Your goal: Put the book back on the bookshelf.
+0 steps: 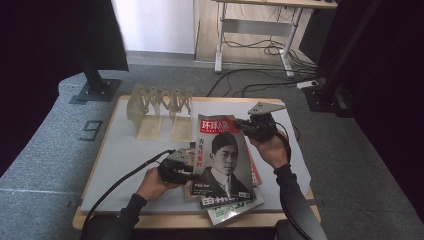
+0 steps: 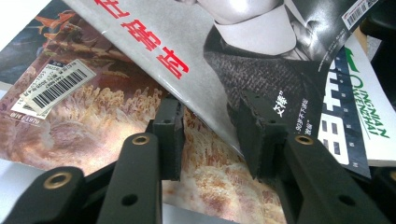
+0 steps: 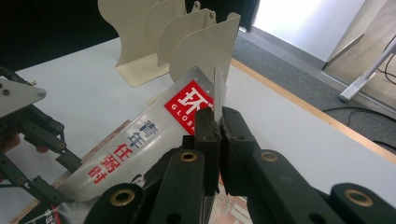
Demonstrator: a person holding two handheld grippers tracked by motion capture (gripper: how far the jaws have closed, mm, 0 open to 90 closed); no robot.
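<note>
- Glossy paper, red masthead: the portrait magazine is up off the counter, tilted, its long axis running from the cream file rack back toward me.
- My right gripper has its jaws clamped tight on the far top corner of that cover, the corner nearest the rack; in the right gripper view the pads pinch the page edge right by the red block.
- My left gripper sits at the opposite end, on the lower left edge, the side farthest from the rack. Its jaws straddle the cover's edge with a gap showing on each side, so I read them as not yet pressing.
- Beneath lie the coral-print magazine and the green-lettered magazine, both flat, farther from the rack than the lifted one.
- What matters next, I reckon: the rack's slots lie straight ahead along the magazine's length, and my right gripper leads.
</note>
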